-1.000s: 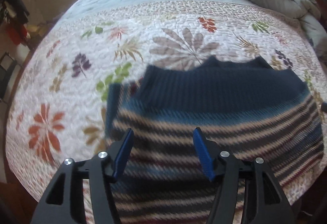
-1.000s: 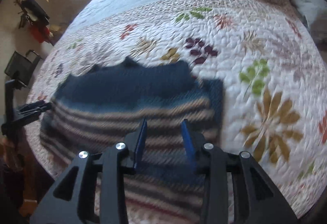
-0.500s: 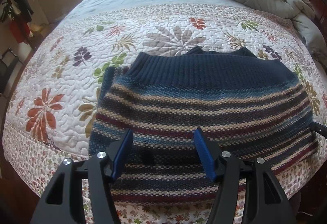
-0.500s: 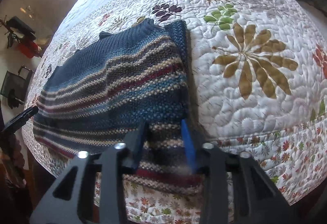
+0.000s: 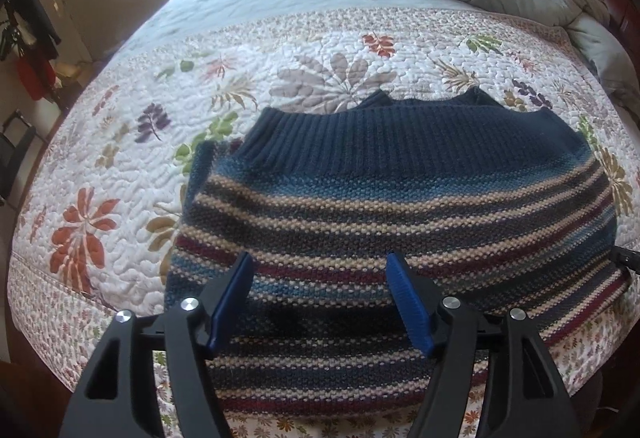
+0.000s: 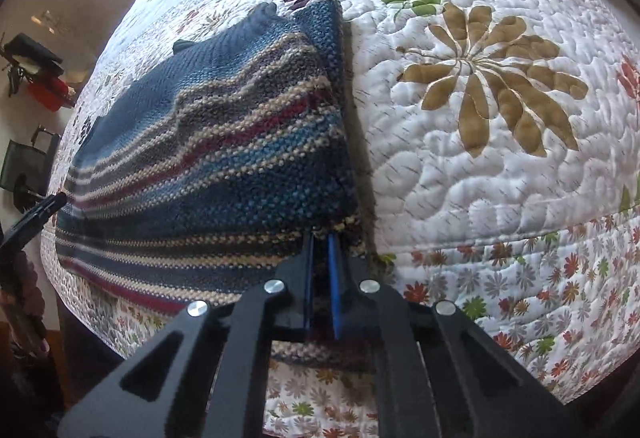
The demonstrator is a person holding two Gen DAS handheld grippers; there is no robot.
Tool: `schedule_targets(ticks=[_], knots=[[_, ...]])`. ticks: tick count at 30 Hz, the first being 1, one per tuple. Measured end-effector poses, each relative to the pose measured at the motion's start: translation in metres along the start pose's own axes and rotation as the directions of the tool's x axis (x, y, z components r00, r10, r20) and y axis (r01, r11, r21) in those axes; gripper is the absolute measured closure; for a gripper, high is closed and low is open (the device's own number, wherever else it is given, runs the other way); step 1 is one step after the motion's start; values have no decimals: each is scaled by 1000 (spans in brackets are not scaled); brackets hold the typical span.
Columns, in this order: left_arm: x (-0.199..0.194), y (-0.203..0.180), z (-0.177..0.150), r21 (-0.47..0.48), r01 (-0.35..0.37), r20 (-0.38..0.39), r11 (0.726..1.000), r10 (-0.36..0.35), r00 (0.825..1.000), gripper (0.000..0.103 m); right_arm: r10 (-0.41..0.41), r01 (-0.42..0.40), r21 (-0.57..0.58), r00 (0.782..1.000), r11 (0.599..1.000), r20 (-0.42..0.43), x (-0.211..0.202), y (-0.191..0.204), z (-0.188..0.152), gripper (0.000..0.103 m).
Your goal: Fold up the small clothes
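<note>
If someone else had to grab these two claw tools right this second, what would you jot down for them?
Right claw: shut on the striped sweater, pinching its near right corner.
Left claw: jaws opening, poised over the sweater's near left part, pads not pressing it.
Sweater: lies on the floral quilt near the bed's front edge, navy ribbed band at the far side; it looks already doubled over, one layer showing under another along both sides.
Left: take hold on the left side, then probably fold again with both claws.

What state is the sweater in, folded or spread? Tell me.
Folded: the sweater shows its ribbed hem doubled over the neckline, sleeves tucked under.
</note>
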State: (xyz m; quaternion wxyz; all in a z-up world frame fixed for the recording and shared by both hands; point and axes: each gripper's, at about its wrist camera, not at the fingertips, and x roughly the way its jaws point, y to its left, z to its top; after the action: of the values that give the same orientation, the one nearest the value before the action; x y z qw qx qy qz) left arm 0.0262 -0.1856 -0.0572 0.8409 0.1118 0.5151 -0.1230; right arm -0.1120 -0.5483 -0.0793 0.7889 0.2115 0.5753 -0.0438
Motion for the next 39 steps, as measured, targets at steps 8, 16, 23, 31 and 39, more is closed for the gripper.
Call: schedule_targets(ticks=[8, 16, 23, 31, 39], knots=[[26, 21, -11, -48, -2, -84, 999, -2, 996, 24, 77, -79, 59, 996, 995, 35, -29, 2, 0, 57], [19, 26, -9, -58, 44, -72, 997, -48, 996, 24, 120, -120, 90, 993, 989, 9, -33, -12, 9, 36], [39, 16, -8, -10, 43, -109, 999, -44, 993, 21, 156, -148, 107, 985, 983, -73, 4, -28, 9, 29], [51, 18, -9, -13, 57, -121, 998, -59, 991, 16, 321, -312, 128, 945, 942, -64, 9, -28, 0, 63], [63, 22, -7, -31, 88, -153, 996, -92, 984, 11, 304, -289, 155, 949, 945, -83, 24, -28, 0, 73]])
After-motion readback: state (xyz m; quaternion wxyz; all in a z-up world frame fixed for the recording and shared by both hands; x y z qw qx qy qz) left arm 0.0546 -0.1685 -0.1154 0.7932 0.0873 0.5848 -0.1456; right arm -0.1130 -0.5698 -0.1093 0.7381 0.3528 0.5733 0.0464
